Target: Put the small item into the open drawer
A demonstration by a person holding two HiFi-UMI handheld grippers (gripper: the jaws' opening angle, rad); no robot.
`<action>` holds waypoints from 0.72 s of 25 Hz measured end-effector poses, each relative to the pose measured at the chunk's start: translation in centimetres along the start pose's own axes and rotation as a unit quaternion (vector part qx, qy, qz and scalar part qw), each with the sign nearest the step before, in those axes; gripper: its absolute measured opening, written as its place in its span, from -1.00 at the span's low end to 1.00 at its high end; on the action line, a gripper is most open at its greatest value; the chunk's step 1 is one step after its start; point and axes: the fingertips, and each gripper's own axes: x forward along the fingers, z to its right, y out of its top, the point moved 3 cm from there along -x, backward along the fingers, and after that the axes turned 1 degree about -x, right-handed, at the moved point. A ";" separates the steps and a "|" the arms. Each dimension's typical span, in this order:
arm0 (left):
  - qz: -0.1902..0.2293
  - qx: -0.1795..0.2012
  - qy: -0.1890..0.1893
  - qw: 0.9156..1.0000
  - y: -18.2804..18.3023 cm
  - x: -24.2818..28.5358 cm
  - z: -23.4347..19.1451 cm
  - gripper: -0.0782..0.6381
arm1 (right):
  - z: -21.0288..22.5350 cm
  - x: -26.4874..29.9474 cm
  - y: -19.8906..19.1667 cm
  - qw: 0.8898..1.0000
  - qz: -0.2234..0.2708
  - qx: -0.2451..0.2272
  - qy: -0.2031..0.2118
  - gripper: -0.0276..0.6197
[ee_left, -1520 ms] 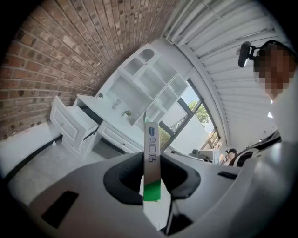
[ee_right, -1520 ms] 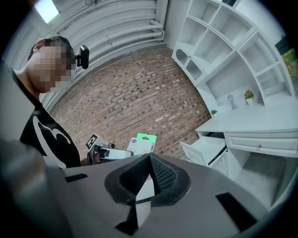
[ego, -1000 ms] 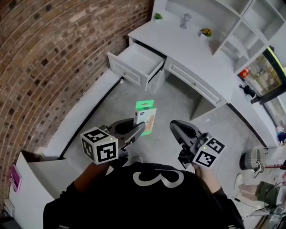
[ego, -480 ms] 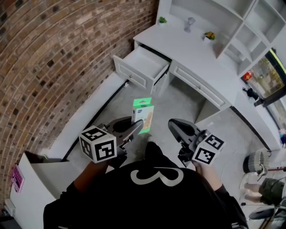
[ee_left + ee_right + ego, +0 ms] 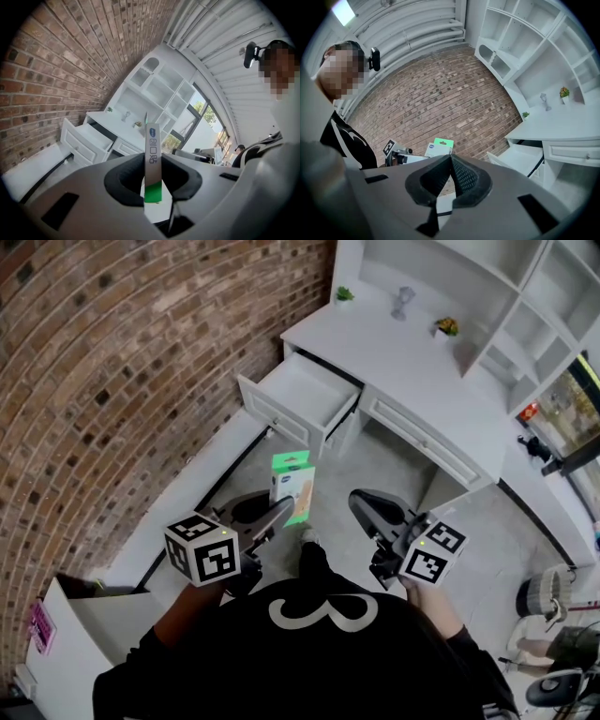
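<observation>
A small flat box (image 5: pixel 292 486), white with a green top edge, is pinched upright in my left gripper (image 5: pixel 281 512), held in the air over the grey floor. In the left gripper view the box (image 5: pixel 153 159) stands edge-on between the two dark pads, which press on its faces. The open white drawer (image 5: pixel 305 399) sticks out of the desk's left end, ahead of the box and apart from it; its inside looks bare. My right gripper (image 5: pixel 361 507) hangs beside the box, jaws shut with nothing between them (image 5: pixel 451 157).
A brick wall (image 5: pixel 141 362) runs along the left with a white ledge (image 5: pixel 187 498) at its foot. The white desk (image 5: pixel 422 362) carries a small plant (image 5: pixel 344 294), a glass (image 5: pixel 403 302) and a flower pot (image 5: pixel 447 328); shelves rise behind. A cardboard box (image 5: pixel 66 615) stands at lower left.
The desk and drawer have come nearer in the head view as the person steps forward. The box stays gripped in the left gripper; the right gripper stays shut.
</observation>
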 end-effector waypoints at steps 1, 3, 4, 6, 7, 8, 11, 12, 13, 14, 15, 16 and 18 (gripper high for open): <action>-0.001 -0.002 0.002 1.000 0.4 0.6 -0.7 -0.53 | 0.9 0.5 0.3 1.000 -0.001 0.002 0.001 -0.88; -0.002 -0.007 0.007 1.000 1.4 2.1 -2.1 -0.53 | 2.8 1.6 0.9 1.000 -0.003 0.006 0.005 -0.88; -0.004 -0.009 0.009 1.000 1.8 2.9 -2.8 -0.53 | 3.8 2.2 1.2 1.000 -0.005 0.008 0.007 -0.88; -0.008 -0.015 0.012 1.000 2.8 4.5 -4.1 -0.53 | 5.8 3.3 1.9 1.000 -0.008 0.014 0.010 -0.88; -0.010 -0.018 0.014 1.000 3.2 5.4 -4.7 -0.53 | 6.9 4.0 2.3 1.000 -0.010 0.017 0.011 -0.88; -0.013 -0.022 0.016 1.000 3.7 6.2 -5.4 -0.53 | 7.9 4.6 2.7 1.000 -0.012 0.019 0.013 -0.88; -0.021 -0.031 0.023 0.999 5.2 8.6 -7.6 -0.53 | 10.9 6.4 3.8 0.999 -0.019 0.025 0.017 -0.88; -0.022 -0.033 0.026 0.999 5.6 9.3 -8.3 -0.53 | 11.9 6.9 4.0 0.999 -0.021 0.028 0.017 -0.88; -0.023 -0.036 0.028 0.999 6.0 10.0 -8.9 -0.53 | 12.8 7.3 4.2 0.999 -0.023 0.031 0.017 -0.88; -0.024 -0.039 0.031 0.998 6.4 10.8 -9.6 -0.53 | 13.8 7.7 4.4 0.999 -0.025 0.035 0.017 -0.88; -0.025 -0.043 0.033 0.998 7.0 11.6 -10.3 -0.53 | 15.0 8.2 4.7 0.999 -0.029 0.039 0.017 -0.88; -0.026 -0.046 0.036 0.998 7.7 12.5 -11.0 -0.53 | 16.2 8.7 5.2 0.998 -0.031 0.043 0.018 -0.88; -0.029 -0.048 0.040 0.998 8.9 14.2 -12.2 -0.53 | 18.3 9.6 6.3 0.998 -0.033 0.046 0.018 -0.88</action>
